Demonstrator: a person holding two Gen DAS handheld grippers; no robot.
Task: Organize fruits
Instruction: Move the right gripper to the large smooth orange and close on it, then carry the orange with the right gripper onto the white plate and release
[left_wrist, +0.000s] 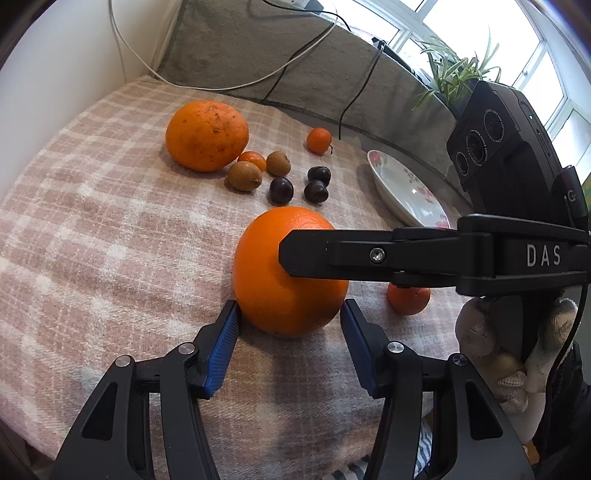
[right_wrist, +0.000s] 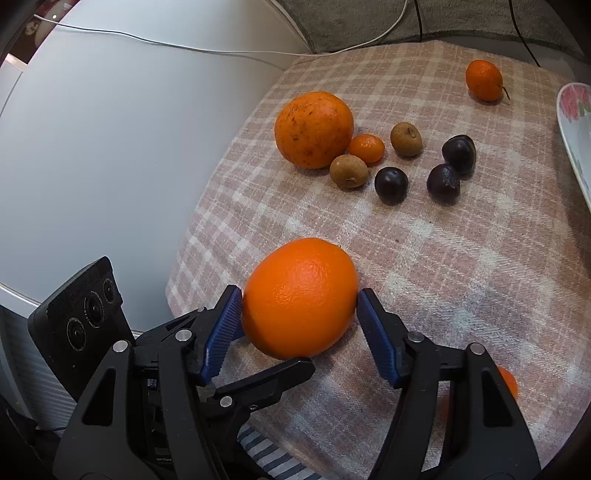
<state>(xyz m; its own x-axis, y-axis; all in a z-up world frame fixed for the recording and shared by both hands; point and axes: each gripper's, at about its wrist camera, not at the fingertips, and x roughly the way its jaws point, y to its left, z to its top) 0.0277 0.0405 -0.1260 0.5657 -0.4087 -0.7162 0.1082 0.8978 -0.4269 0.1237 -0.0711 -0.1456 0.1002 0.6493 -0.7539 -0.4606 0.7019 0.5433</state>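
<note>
We have our right gripper (right_wrist: 299, 317) pinching the smooth orange (right_wrist: 301, 297), both blue pads against its sides, on the pink checked cloth (right_wrist: 461, 258). Our left gripper (left_wrist: 290, 319) brackets the same orange (pads at its skin; contact unclear). Beyond lie a speckled orange (right_wrist: 314, 129), dark plums (right_wrist: 391, 184) and a floral plate (left_wrist: 402, 184).

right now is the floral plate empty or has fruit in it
Empty as far as it shows: the floral plate holds no fruit; its far part is hidden.
</note>
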